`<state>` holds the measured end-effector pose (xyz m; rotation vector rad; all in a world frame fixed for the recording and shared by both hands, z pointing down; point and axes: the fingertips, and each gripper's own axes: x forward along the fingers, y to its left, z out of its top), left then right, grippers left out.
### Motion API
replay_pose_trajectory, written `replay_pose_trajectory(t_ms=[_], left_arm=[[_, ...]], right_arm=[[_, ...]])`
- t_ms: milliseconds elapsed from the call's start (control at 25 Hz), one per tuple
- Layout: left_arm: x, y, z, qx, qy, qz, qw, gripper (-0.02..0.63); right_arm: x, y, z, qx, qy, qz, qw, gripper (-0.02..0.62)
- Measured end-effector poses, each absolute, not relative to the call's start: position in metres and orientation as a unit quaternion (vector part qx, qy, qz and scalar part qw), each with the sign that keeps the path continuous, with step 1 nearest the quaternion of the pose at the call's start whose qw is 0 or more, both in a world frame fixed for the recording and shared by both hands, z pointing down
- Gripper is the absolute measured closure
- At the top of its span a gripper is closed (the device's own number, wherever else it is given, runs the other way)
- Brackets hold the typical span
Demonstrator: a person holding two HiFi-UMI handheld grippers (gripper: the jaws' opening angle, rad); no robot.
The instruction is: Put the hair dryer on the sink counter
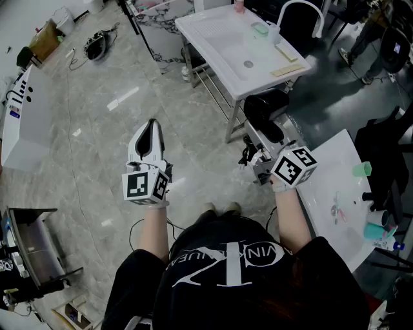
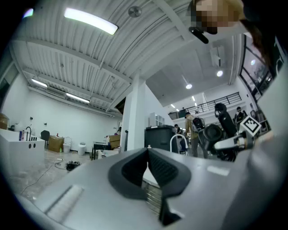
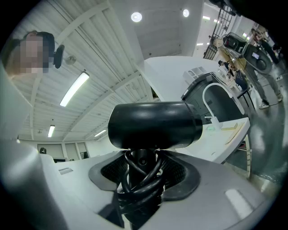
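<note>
Black shirt (image 1: 226, 271) of the person fills 6 o'clock in head view, both forearms reaching forward. Left gripper (image 1: 151, 132) at 10 o'clock, over the grey floor (image 1: 84, 116), marker cube (image 1: 147, 185) at its rear. Left gripper view: jaws pressed together at the tips, nothing between them (image 2: 147, 155).

Right gripper (image 1: 261, 158) at 2 o'clock, with its own marker cube (image 1: 293, 165). It pinches the hair dryer (image 1: 264, 116) by the handle. Right gripper view: black barrel sits crosswise just above the jaws (image 3: 153, 125), pads clamp the handle from both sides, black cord (image 3: 139, 184) looped around the handle between the pads.

Hair dryer is up in the air, not on anything, just beside the front leg of the sink stand. Sink counter (image 1: 213, 29) at 12–1 o'clock, white, basin with drain, curved white faucet (image 1: 303, 8) at its far side.

Second white table (image 1: 329, 174) at 3 o'clock, teal cup (image 1: 362, 169) on it.
</note>
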<state>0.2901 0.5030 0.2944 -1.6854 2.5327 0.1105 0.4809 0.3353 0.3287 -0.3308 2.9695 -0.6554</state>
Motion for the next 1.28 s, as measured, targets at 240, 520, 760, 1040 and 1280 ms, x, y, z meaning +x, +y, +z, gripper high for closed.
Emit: replay_pose_trajectory(t_ms=[240, 520, 760, 1040, 1280], left_arm=[[0.28, 0.503, 0.296, -0.553, 0.831, 0.04, 0.047, 0.606], [0.263, 0.519, 0.299, -0.552, 0.831, 0.046, 0.044, 0.606], [0.245, 0.538, 0.321, -0.543, 0.838, 0.051, 0.036, 0.606], [0.218, 0.556, 0.329, -0.543, 0.837, 0.062, 0.029, 0.606], [0.185, 0.54, 0.332, -0.535, 0.842, 0.061, 0.029, 0.606]], right_arm=[[0.471, 0.332, 0.336, -0.122, 0.969, -0.213, 0.039, 0.364], [0.452, 0.338, 0.347, -0.142, 0.969, -0.202, 0.026, 0.364], [0.443, 0.343, 0.359, -0.152, 0.969, -0.191, 0.029, 0.364], [0.423, 0.347, 0.358, -0.165, 0.968, -0.187, 0.036, 0.364], [0.387, 0.326, 0.36, -0.178, 0.967, -0.18, 0.035, 0.364]])
